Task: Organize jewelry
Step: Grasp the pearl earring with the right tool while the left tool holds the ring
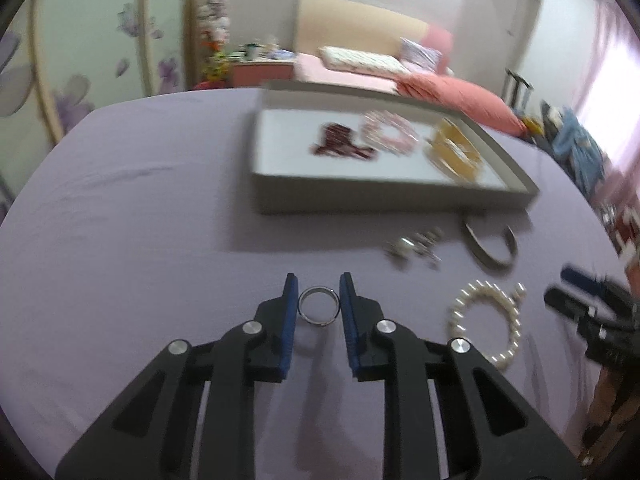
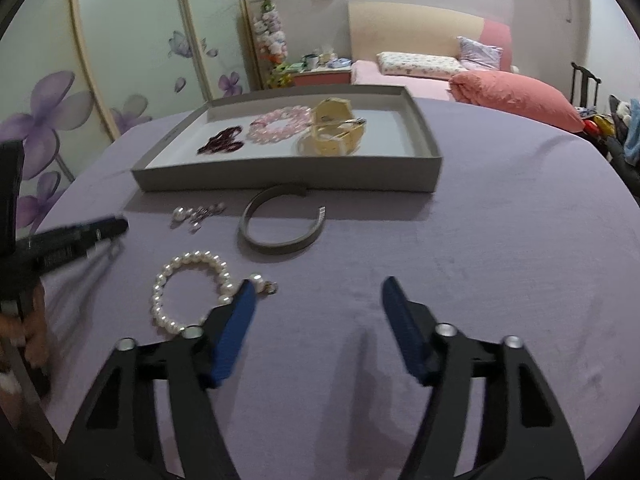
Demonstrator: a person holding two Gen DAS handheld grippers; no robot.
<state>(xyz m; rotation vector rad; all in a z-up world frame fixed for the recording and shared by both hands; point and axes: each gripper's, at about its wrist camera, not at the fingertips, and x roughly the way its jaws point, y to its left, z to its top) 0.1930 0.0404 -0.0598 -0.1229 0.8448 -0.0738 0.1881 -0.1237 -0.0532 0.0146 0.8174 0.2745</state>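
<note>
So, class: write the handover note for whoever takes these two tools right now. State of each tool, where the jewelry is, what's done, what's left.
Left tool: shut on a silver ring, above the purple cloth.
Right tool: open, empty, its left finger beside the pearl bracelet.
Done: dark red beads, pink bracelet and gold piece lie in the grey tray.
Left: ring into the tray, then pearl bracelet, grey bangle and small earrings, all on the cloth in front of the tray.
</note>
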